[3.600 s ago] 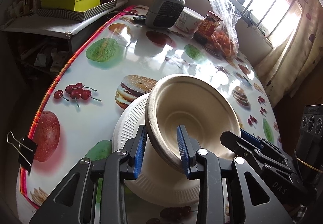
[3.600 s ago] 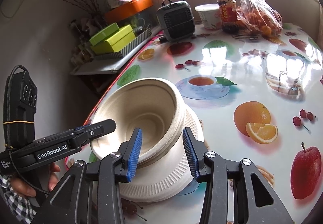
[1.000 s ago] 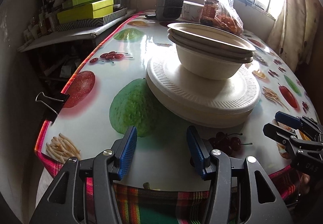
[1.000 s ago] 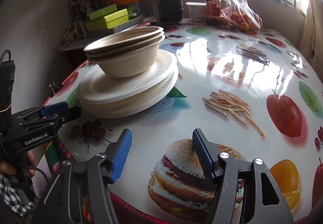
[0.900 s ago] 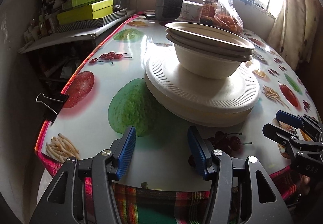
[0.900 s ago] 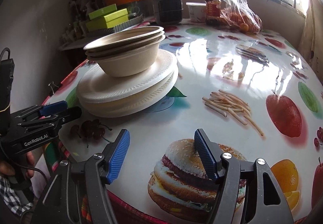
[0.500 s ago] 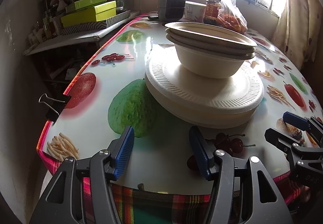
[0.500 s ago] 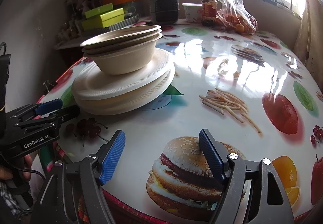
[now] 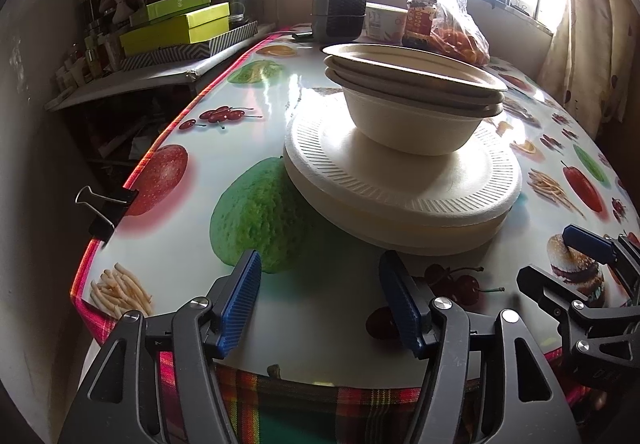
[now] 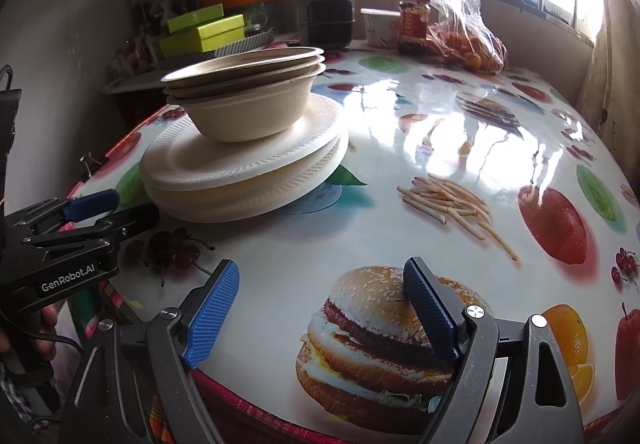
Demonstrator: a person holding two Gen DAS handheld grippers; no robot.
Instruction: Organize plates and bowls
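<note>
Paper bowls stacked on paper plates near the table's near edge

Nested bowls (image 9: 412,99) sit on the plate stack (image 9: 400,179). The left gripper (image 9: 320,300) and right gripper (image 10: 320,308) hover over the tabletop (image 10: 460,147), jaws widening, nothing between them.

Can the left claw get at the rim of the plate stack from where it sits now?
Probably yes. The left claw is empty, its jaws opening, and only bare tablecloth lies between it and the plate stack just ahead.
</note>
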